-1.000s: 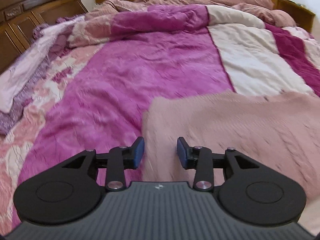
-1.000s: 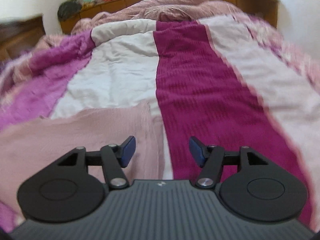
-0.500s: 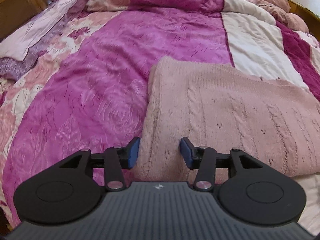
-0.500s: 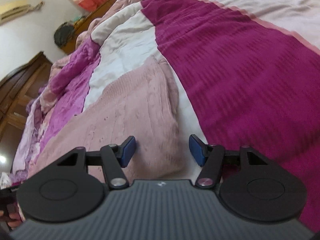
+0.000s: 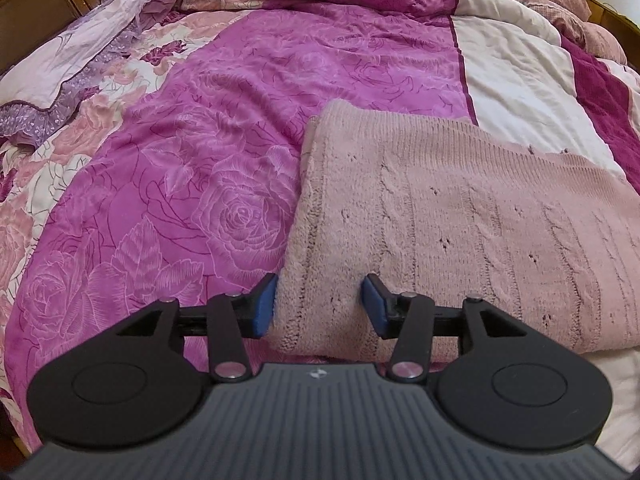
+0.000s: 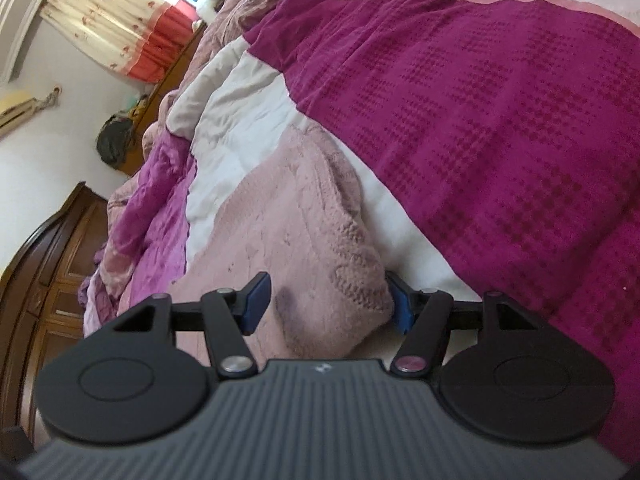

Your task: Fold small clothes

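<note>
The fingers [image 5: 264, 308] of the left gripper [image 5: 318, 306] have just been opening and stand spread, straddling the near left corner of the pink knitted garment [image 5: 460, 232] without pressing it. The right gripper [image 6: 326, 304] is spread across the garment's [image 6: 288, 224] bunched right edge. The garment lies folded on the bed [image 5: 192, 152], over a magenta rose quilt. Only the right view shows the curtain [image 6: 116, 28] and white wall beyond the bed; only the left shows the garment's flat cable-knit top.

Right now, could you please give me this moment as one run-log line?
stage: pre-grasp | left gripper: open over sweater corner | right gripper: open around other corner | sweater: flat on bed
</note>
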